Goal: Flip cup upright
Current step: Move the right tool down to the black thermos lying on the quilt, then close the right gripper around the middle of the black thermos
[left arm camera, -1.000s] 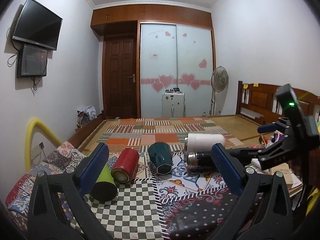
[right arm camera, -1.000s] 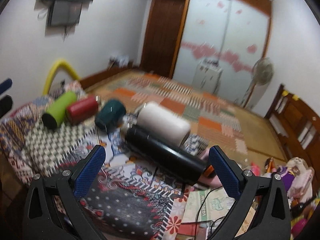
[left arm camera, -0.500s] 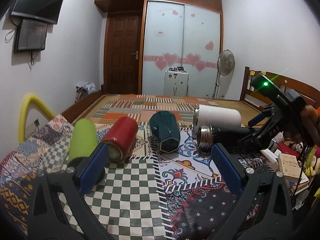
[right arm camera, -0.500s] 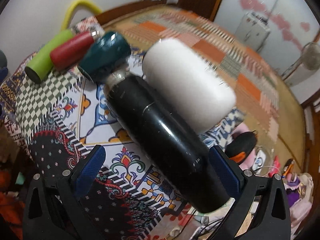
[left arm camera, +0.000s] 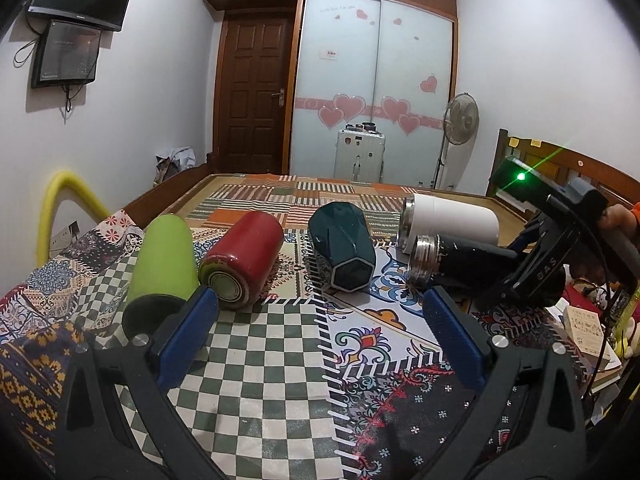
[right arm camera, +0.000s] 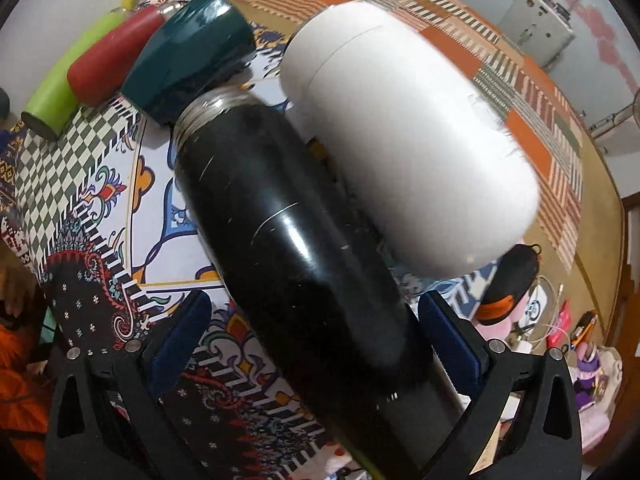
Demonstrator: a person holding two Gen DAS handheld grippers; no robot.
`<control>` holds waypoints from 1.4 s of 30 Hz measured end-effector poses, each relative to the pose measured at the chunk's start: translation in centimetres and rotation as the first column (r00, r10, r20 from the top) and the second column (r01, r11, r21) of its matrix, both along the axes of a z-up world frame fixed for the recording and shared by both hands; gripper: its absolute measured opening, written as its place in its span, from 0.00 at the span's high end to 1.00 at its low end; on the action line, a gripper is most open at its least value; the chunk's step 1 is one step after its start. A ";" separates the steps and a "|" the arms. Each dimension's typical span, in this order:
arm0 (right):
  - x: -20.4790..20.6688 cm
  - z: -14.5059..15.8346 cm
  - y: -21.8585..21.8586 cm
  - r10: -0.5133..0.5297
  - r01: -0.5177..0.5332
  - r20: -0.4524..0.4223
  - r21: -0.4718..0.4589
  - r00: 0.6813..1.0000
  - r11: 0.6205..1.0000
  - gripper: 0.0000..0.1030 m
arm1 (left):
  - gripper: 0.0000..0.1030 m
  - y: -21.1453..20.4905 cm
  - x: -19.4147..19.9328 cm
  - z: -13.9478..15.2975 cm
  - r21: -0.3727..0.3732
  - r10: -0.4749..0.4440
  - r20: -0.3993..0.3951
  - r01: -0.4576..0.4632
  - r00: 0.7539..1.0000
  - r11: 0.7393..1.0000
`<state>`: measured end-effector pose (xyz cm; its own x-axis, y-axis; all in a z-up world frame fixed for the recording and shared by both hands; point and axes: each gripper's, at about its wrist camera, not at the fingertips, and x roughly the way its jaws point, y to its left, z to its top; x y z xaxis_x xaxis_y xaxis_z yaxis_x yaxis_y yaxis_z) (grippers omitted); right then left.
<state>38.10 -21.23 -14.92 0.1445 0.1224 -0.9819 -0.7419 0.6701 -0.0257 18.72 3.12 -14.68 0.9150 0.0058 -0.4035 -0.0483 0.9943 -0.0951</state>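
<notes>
Right claw point(right arm camera: 314, 336) straddles black cup point(right arm camera: 280, 240) — left-wrist view hides this.

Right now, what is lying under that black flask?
The black flask lies on its side on a patterned patchwork cloth, with the white cup beside it. Its body covers the cloth directly beneath, so nothing there can be seen.

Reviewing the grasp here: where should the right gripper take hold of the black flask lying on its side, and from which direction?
Grip the black flask across its smooth cylindrical body near the closed base, coming from that end. The right gripper, jaws open, already straddles it there; the white cup crowds one side.
</notes>
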 end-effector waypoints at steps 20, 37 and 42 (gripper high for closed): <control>-1.3 -1.2 0.1 -0.100 0.100 -0.004 0.089 0.995 0.991 0.31 | 0.00 -0.6 -0.5 0.4 0.020 0.011 0.011 -0.012 1.000 1.000; -6.2 2.1 1.8 -0.067 0.064 0.011 0.167 0.998 0.984 0.34 | 0.00 -0.3 -3.3 3.0 0.059 0.029 0.074 -0.034 0.997 0.998; -8.1 2.9 3.2 -0.042 0.042 -0.005 0.203 0.999 0.978 0.35 | 0.00 0.4 -4.3 3.5 0.065 0.046 0.082 -0.051 0.996 0.997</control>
